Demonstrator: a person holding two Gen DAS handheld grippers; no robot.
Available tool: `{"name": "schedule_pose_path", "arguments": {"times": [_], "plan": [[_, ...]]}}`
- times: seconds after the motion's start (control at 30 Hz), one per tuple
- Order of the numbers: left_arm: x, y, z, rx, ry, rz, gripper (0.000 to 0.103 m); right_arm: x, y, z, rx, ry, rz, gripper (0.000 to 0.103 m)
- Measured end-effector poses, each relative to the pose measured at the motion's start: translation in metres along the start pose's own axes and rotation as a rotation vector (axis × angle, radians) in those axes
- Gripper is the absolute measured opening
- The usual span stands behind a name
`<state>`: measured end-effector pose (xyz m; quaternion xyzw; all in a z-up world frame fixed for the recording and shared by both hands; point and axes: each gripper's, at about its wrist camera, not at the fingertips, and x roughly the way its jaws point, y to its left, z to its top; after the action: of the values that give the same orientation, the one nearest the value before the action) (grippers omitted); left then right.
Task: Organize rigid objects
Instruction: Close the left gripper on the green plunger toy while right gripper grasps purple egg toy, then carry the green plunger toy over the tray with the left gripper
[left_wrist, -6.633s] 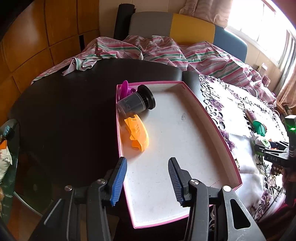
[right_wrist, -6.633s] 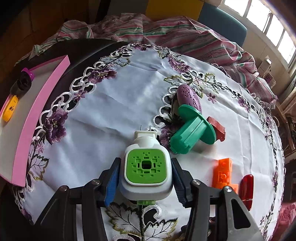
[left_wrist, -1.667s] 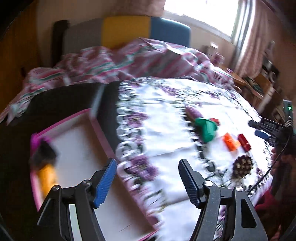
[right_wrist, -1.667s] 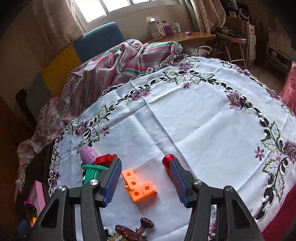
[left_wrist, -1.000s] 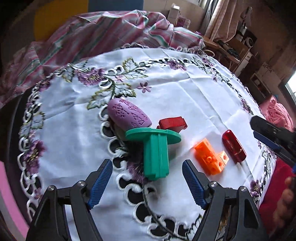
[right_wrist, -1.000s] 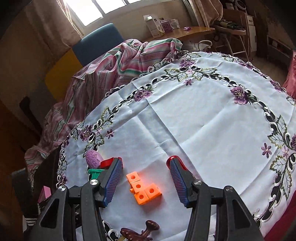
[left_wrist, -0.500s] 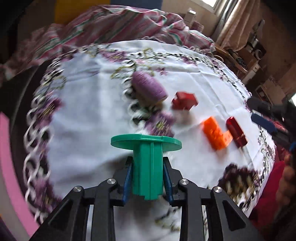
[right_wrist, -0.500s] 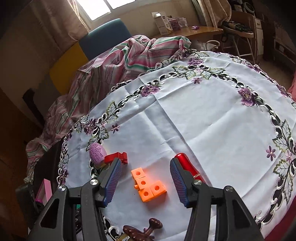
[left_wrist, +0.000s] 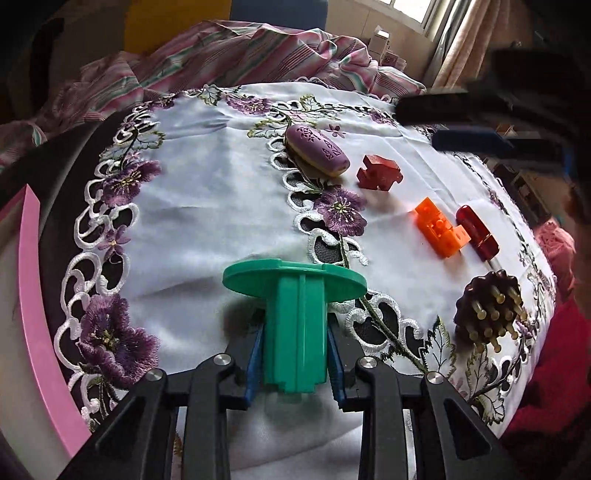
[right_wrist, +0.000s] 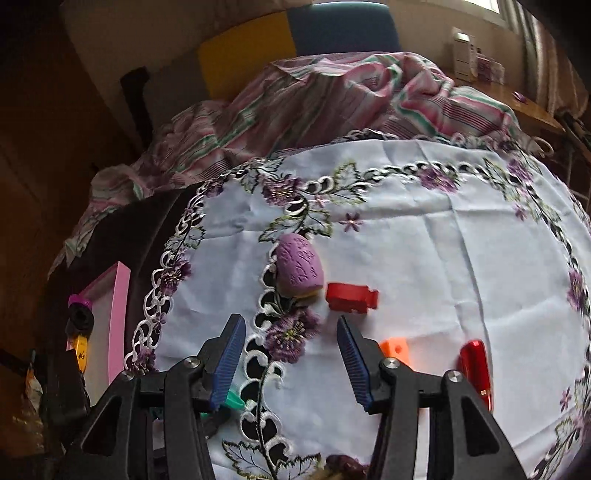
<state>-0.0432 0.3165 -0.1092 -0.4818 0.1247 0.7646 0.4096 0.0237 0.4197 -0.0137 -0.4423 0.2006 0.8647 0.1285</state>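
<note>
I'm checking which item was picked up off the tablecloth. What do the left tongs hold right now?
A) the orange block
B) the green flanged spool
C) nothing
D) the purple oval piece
B: the left tongs are shut on the stem of the green flanged spool.

Sunlit window (left_wrist: 413, 9) (curtained) behind a yellow-and-blue chair back (right_wrist: 295, 40) and striped blanket (left_wrist: 236, 55).

Bare tablecloth (left_wrist: 207, 192) left of purple case (left_wrist: 317, 154)
</note>
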Motion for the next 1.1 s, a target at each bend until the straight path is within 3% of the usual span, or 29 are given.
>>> {"name": "schedule_pose_path", "arguments": {"times": [0.17,0.27,0.4,0.43,0.47,0.5,0.6,0.83,0.97,1.1], "plan": [[0.0,0.001,-0.001,-0.008,-0.018,-0.006,0.031,0.052,0.015,0.039,-0.088,0.105,-0.051,0.055],[-0.001,0.003,-0.003,-0.021,-0.026,-0.023,0.03,0.084,0.015,0.05,-0.132,0.165,-0.138,0.057],[-0.001,0.005,-0.003,-0.026,-0.036,-0.034,0.031,0.119,0.01,0.056,-0.138,0.24,-0.168,0.059],[-0.001,0.005,-0.003,-0.024,-0.038,-0.034,0.031,0.126,0.011,0.054,-0.154,0.262,-0.185,0.057],[-0.001,0.004,-0.004,-0.02,-0.04,-0.033,0.031,0.134,0.012,0.05,-0.173,0.291,-0.214,0.048],[-0.001,0.004,-0.004,-0.016,-0.041,-0.032,0.031,0.134,0.014,0.047,-0.179,0.285,-0.206,0.035],[-0.001,0.004,-0.006,-0.012,-0.052,-0.034,0.03,0.117,0.024,0.038,-0.207,0.256,-0.157,0.029],[-0.003,0.003,-0.007,0.004,-0.063,-0.031,0.03,0.069,0.028,-0.017,-0.22,0.268,-0.064,0.029],[-0.006,-0.002,-0.008,0.02,-0.06,-0.005,0.03,0.053,0.026,-0.05,-0.188,0.272,-0.072,0.028],[-0.016,0.002,-0.011,-0.003,-0.047,0.005,0.03,0.052,0.014,-0.06,-0.119,0.26,-0.056,0.028]]}}
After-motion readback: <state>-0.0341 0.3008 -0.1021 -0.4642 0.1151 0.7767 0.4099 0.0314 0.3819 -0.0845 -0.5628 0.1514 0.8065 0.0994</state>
